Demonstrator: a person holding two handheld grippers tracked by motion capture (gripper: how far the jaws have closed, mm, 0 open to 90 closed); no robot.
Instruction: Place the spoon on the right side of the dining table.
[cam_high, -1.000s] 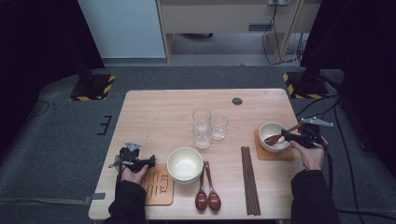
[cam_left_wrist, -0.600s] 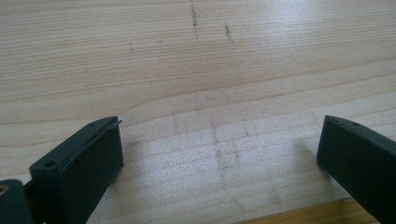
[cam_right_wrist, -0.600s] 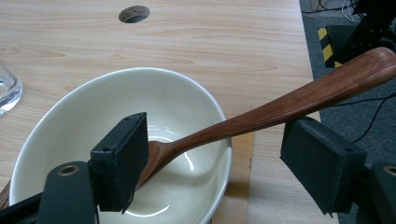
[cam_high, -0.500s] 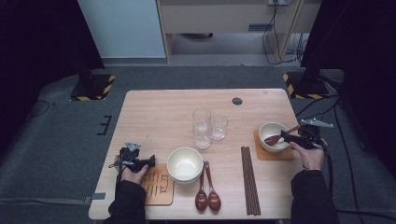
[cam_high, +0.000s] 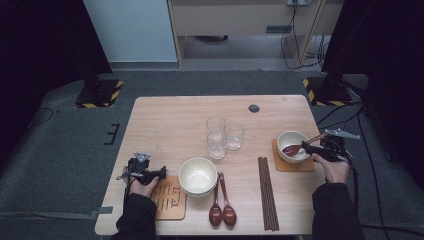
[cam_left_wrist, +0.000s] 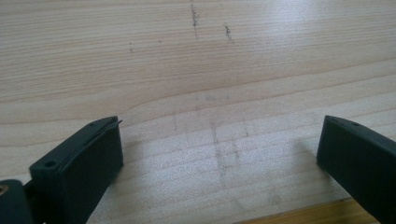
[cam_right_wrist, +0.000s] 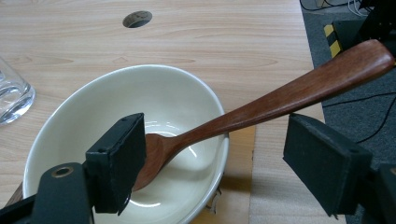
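Observation:
A white bowl (cam_high: 292, 139) (cam_right_wrist: 107, 98) stands on a wooden coaster (cam_high: 295, 165) at the table's right side. A dark wooden spoon (cam_high: 299, 147) (cam_right_wrist: 261, 105) lies in it, head down in the bowl and handle resting over the rim. My right gripper (cam_high: 306, 148) (cam_right_wrist: 219, 154) straddles that spoon. Its jaws have just been opening, and the right pad stands clear of the handle, so the spoon lies loose between them. My left gripper (cam_high: 159, 173) (cam_left_wrist: 219, 154) is open low over bare wood at the front left, with nothing between its jaws.
Stacked white bowls (cam_high: 198, 175) sit at front centre beside a carved coaster (cam_high: 170, 200). Two spoons (cam_high: 222, 210) and chopsticks (cam_high: 267, 192) lie to their right. Glasses (cam_high: 216, 135) stand mid-table. A cable hole (cam_high: 254, 108) is at the back.

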